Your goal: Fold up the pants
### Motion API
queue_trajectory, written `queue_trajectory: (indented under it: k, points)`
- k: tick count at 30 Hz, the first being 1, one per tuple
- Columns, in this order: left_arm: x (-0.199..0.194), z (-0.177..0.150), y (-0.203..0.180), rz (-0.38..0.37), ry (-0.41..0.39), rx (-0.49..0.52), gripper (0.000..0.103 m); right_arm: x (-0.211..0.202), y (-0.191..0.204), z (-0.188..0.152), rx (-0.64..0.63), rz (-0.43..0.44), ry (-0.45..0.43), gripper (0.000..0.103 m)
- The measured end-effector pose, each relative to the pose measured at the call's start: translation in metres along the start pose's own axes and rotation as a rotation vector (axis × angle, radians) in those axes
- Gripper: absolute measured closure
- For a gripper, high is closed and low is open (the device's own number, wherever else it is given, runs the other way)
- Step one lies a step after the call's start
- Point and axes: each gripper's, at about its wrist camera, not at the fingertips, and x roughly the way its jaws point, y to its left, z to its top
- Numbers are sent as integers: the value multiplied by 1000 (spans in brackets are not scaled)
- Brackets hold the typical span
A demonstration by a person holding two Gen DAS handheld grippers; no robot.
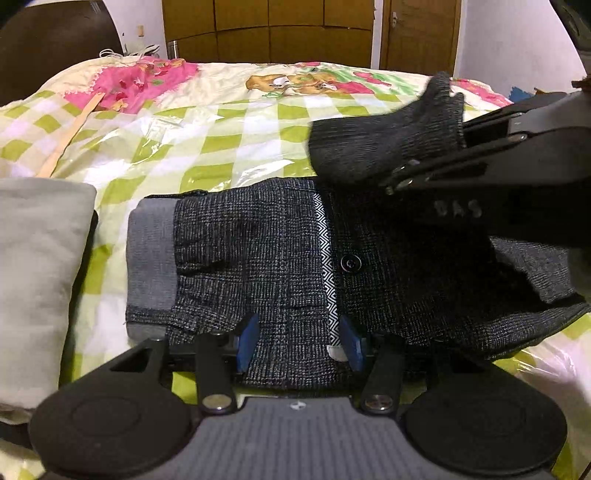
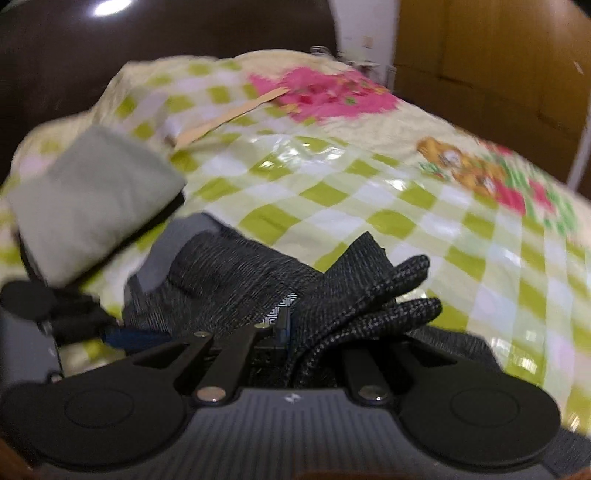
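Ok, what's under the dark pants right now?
The pants lie on the checked sheet, which shows all round them. The right claw holds a lifted leg end above them. Anything beneath the fabric itself is covered.

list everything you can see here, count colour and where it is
pants: one pair, dark grey-black weave with a grey lining at one end and a black button, lying on the bed in front of the left gripper, one part lifted by the right gripper
folded cloth: one, pale grey-beige, on the bed left of the pants
flat wooden stick: one, light tan, on the bed beyond the folded cloth
bedspread: one, green and white checks with pink and cartoon prints, under everything
wardrobe: brown wood, behind the bed
left gripper: black with blue pads, pads either side of the pants' near edge, not pressing
right gripper: black, shut on a fold of the pants
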Motion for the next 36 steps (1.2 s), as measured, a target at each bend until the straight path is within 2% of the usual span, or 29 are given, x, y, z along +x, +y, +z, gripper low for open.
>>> queue_trajectory:
  k: [8,14,32,36]
  points:
    - [0,-1,0,-11,-7,-8,41,10,34,2,-174,-5,5,95]
    - [2,-3,1,-20,-10,-14,41,22,41,10,-167,22,15,95]
    - [-1,-5,7,-38,-15,-23,41,36,46,12,-160,19,61,95]
    - [-7,-6,8,-22,-28,-23,41,36,46,12,-157,19,62,95]
